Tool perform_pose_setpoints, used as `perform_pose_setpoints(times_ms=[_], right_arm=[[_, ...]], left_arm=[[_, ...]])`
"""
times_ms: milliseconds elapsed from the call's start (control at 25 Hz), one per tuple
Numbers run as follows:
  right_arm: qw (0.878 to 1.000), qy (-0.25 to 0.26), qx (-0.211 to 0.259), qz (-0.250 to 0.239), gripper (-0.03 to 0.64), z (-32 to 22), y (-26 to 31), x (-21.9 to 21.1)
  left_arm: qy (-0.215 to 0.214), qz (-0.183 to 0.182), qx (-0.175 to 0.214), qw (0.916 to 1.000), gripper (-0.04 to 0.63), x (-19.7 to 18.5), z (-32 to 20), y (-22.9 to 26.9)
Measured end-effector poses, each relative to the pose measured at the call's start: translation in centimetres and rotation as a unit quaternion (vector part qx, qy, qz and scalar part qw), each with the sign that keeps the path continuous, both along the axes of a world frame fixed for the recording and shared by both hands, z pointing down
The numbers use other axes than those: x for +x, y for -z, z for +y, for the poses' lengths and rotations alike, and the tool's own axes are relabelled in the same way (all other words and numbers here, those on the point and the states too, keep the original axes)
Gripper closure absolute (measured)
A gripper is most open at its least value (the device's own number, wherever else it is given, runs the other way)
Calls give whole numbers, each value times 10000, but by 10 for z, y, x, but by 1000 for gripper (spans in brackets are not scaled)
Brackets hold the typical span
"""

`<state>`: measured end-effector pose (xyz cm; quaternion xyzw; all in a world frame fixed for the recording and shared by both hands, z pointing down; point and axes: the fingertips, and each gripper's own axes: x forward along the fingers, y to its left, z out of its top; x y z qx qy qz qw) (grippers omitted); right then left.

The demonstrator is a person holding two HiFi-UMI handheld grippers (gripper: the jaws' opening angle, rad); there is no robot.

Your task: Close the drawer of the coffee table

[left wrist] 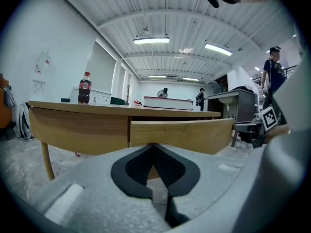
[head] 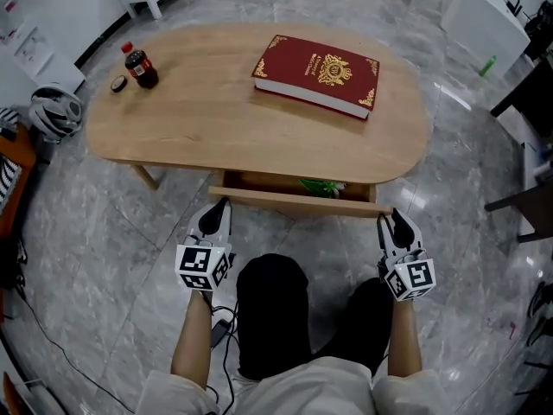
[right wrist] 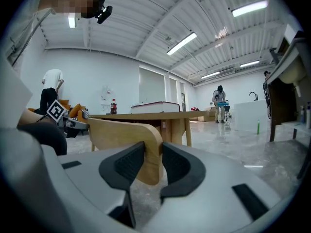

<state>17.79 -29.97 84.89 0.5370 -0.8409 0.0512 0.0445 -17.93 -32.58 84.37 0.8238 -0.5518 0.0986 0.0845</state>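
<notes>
Wooden drawer (head: pixel 298 199) juts part-open from the coffee table (head: pixel 216 119), low and central in the head view. In the left gripper view, the left gripper (left wrist: pixel 154 145) is clenched empty against its front. In the right gripper view, the right gripper (right wrist: pixel 153 153) clamps the front's end; judged risk: uneven pushing skews and jams it.

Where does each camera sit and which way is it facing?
Head view: on the person's head, steeply down on coffee table and drawer front; forearms, legs, left claw, right claw show.
Left gripper view: on left claw, level, facing drawer front; its shut jaws show.
Right gripper view: on right claw, facing the drawer front's end, clamped between its jaws.
Both gripper views share the bottle and book.
</notes>
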Motion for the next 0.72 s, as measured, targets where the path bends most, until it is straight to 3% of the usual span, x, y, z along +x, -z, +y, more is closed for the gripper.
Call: perform_pose_setpoints(times_ms=[320,720], right_arm=[[10000,-56,-37,20,492,-29,3,4],[9999,-108,-102,11,492,-53,1,6]], left_arm=[[257,195,110,9994,586,3,-28,1],[272,241,151,9992,586,5,-53,-1]])
